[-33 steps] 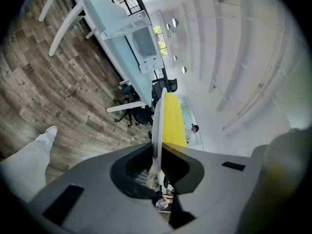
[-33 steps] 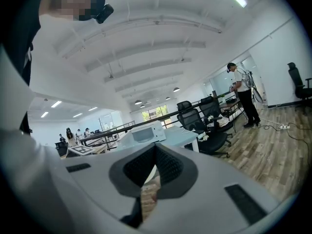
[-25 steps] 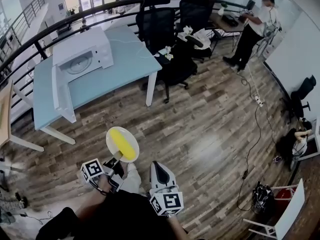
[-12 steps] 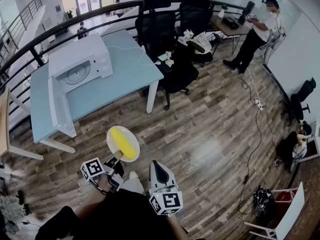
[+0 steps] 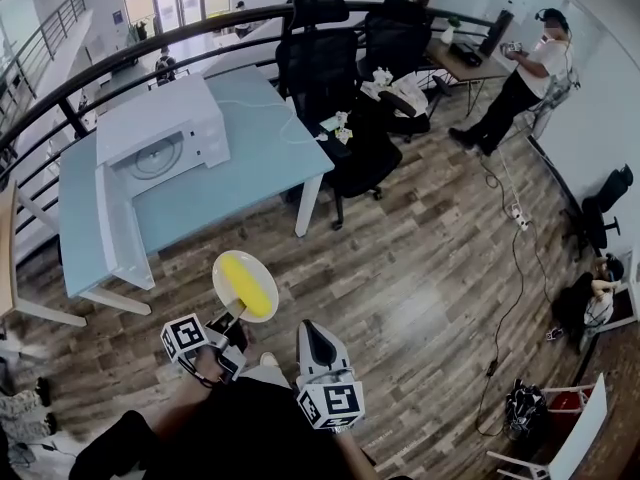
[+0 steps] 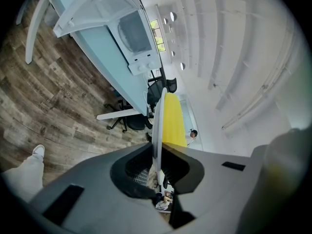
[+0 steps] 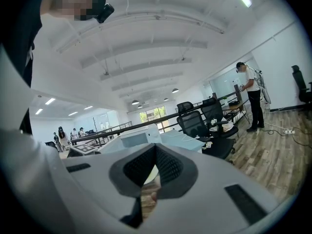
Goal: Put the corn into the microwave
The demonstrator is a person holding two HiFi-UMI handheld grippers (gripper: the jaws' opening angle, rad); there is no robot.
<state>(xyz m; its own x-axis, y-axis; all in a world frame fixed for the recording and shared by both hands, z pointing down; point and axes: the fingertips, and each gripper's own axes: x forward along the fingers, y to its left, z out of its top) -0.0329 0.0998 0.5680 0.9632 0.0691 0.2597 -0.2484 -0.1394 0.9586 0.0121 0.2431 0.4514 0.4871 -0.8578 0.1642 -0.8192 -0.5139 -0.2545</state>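
Observation:
A yellow corn cob (image 5: 247,283) lies on a small white plate (image 5: 262,313), held out over the wooden floor. My left gripper (image 5: 225,326) is shut on the plate's near rim. In the left gripper view the plate (image 6: 157,126) stands edge-on between the jaws of the left gripper (image 6: 157,152), with the corn (image 6: 173,121) on its right side. The white microwave (image 5: 165,128) sits on a light blue table (image 5: 250,163), its door (image 5: 108,218) swung open toward me. My right gripper (image 5: 315,340) is beside the left one, shut and empty. The right gripper view shows the microwave (image 7: 139,136) ahead.
Black office chairs (image 5: 320,58) stand at the table's far right side. A person (image 5: 520,78) stands by a desk at the back right. A dark railing (image 5: 120,58) curves behind the table. A cable (image 5: 510,278) runs across the floor on the right.
The table and microwave have drawn a little closer and lower in the head view. Both grippers keep their places relative to me, and the plate stays in the left grip.

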